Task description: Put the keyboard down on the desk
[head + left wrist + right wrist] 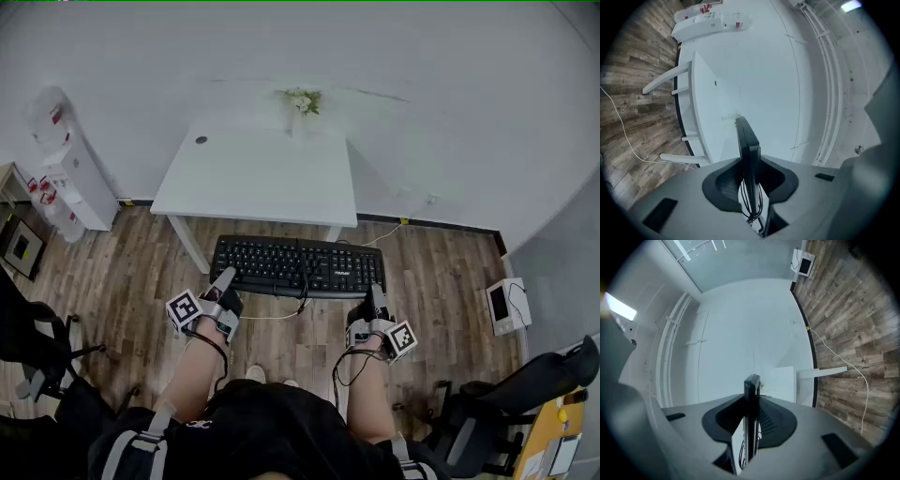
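over the floor (pixel 450 281), short of the desk (pixel 253 178), the keyboard (pixel 298 265) is pinched at its near edge by the left gripper (pixel 225 280) and right gripper (pixel 375 298). move both together, lay it flat.

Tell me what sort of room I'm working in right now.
Probably a small office or test room: a white rectangular desk against a plain white wall, a black computer keyboard held over wood-plank flooring, and black office chairs at both sides.

Black keyboard (pixel 298 266) between left tool (pixel 225 277) and right tool (pixel 375 293), seemingly clear of white desk (pixel 253 178)
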Motion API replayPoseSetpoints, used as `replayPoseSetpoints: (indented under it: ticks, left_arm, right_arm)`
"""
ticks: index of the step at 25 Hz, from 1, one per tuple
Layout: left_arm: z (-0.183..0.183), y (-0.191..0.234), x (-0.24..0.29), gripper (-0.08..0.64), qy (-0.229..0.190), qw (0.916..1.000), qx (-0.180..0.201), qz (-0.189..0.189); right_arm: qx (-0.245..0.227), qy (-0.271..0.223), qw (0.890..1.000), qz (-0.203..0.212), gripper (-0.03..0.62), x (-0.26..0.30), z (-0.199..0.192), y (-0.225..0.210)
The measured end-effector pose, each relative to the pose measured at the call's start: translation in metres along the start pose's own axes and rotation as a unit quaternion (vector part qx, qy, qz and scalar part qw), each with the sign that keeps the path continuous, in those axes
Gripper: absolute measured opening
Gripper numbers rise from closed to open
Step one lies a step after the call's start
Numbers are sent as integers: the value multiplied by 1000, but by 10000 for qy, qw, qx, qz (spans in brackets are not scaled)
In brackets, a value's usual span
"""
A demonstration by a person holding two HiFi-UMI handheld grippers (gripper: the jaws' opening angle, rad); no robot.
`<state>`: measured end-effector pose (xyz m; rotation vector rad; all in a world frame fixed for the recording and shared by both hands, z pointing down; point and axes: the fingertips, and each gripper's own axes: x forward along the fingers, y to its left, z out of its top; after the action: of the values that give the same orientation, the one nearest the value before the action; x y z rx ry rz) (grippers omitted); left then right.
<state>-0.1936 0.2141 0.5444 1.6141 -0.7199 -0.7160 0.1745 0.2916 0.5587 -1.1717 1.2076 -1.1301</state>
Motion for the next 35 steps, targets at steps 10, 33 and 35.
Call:
replayPoseSetpoints:
  ticks: [10, 33, 35]
  left_arm:
    - [0, 1, 4, 81, 13, 10000, 50, 22]
    - [88, 24, 14, 83, -37, 9999, -53, -113]
    - [100, 27, 13, 83, -36, 9999, -61, -139]
  right_arm:
    - [18, -8, 9999, 108, 77, 5, 2, -1]
    - [-214, 107, 9997, 60, 80, 70, -66, -1]
    - [-252, 94, 9996, 88, 78, 75, -76, -1]
